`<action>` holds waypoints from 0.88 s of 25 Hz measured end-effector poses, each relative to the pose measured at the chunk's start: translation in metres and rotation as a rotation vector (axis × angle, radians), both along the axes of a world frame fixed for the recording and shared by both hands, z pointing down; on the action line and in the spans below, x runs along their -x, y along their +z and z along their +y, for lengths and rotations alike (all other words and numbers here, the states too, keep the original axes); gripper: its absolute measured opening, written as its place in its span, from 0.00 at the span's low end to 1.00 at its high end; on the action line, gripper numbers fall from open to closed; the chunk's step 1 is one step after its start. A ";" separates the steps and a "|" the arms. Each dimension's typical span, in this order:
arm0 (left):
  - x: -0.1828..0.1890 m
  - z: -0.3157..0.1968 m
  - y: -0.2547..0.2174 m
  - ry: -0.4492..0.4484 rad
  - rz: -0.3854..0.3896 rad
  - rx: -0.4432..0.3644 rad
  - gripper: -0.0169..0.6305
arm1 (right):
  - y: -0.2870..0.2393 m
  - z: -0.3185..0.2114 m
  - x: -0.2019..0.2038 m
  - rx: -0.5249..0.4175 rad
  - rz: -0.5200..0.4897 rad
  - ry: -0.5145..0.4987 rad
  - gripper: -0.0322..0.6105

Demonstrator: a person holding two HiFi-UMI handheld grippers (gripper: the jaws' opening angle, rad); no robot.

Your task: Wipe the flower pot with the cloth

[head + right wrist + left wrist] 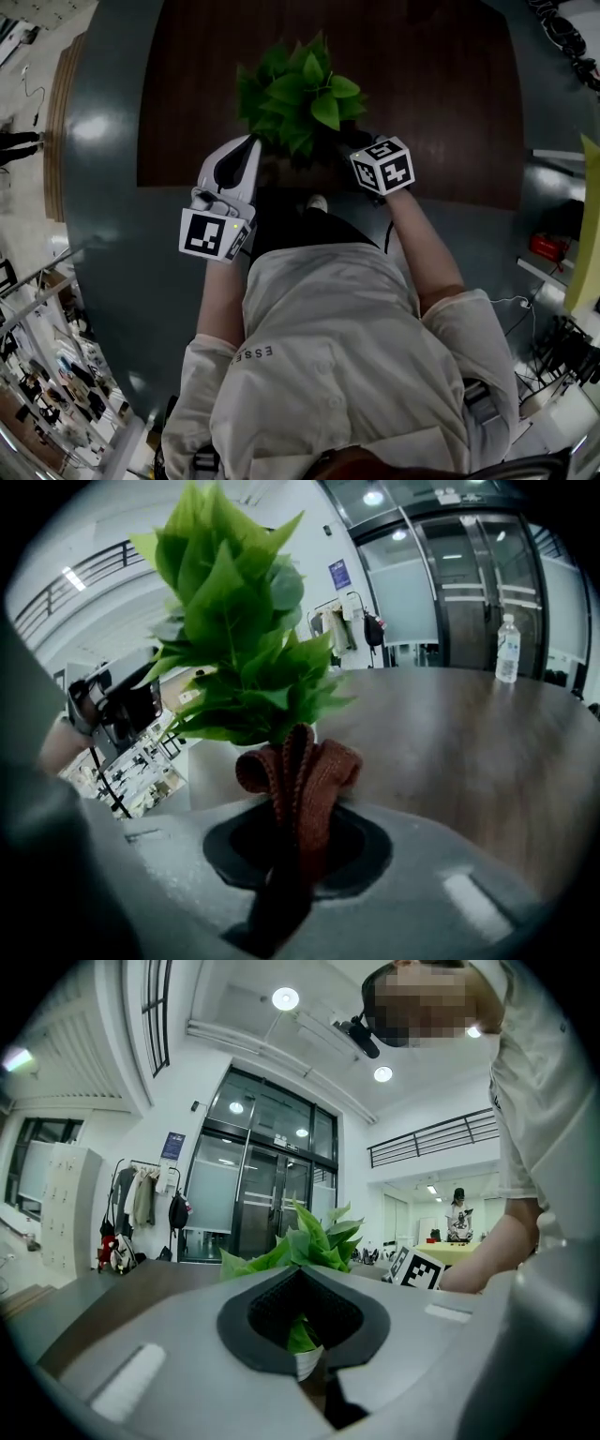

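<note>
- A person stands over a dark brown worktop (441, 103) with a gripper in each hand, flanking a leafy plant (298, 94) at upper centre of the head view. Its flower pot (223, 780) is hidden under the foliage there and shows white at centre left of the right gripper view.
- The right gripper (298, 841) has its fingers clamped on a folded rust-brown cloth (302, 761), whose bunched end juts out just beside the pot wall.
- The left gripper (305, 1340) points level at the pot with its fingers together. Whether they pinch the rim cannot be told.
- The wipe looks about to begin. It calls for laying the cloth's bunched end flat on the pot wall, pressing lightly and sweeping round beneath the leaves.
- The pot looks light and could tip or slide, so the left gripper should steady it.
</note>
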State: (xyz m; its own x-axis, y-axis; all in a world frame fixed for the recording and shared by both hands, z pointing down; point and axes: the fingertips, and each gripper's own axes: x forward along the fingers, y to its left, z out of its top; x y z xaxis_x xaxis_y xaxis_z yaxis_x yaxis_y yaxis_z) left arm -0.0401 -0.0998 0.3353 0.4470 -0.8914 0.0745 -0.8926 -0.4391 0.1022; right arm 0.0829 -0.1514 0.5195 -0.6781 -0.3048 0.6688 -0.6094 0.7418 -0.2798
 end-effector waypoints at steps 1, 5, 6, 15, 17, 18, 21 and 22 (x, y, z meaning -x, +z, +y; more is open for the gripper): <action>0.001 -0.001 0.000 -0.003 -0.002 0.001 0.05 | -0.003 -0.007 -0.006 -0.006 -0.005 0.023 0.12; 0.002 -0.005 0.000 0.000 -0.004 0.009 0.05 | -0.010 -0.025 -0.010 0.020 -0.041 0.045 0.12; 0.001 -0.006 0.000 0.003 -0.003 0.011 0.05 | -0.010 -0.024 -0.005 0.029 -0.049 0.021 0.12; -0.007 -0.012 -0.006 0.038 -0.011 0.010 0.05 | 0.015 0.010 0.023 0.096 0.030 -0.211 0.13; -0.006 -0.012 -0.009 0.035 -0.012 0.008 0.05 | 0.013 0.010 0.018 0.109 0.026 -0.213 0.12; -0.006 -0.012 -0.011 0.035 -0.014 0.007 0.05 | 0.008 0.008 0.014 0.110 0.015 -0.201 0.13; -0.002 -0.012 -0.016 0.037 -0.006 0.006 0.05 | -0.016 -0.011 -0.001 0.106 -0.053 -0.133 0.13; 0.000 -0.013 -0.015 0.038 0.004 0.010 0.05 | -0.024 -0.019 -0.007 0.100 -0.070 -0.115 0.12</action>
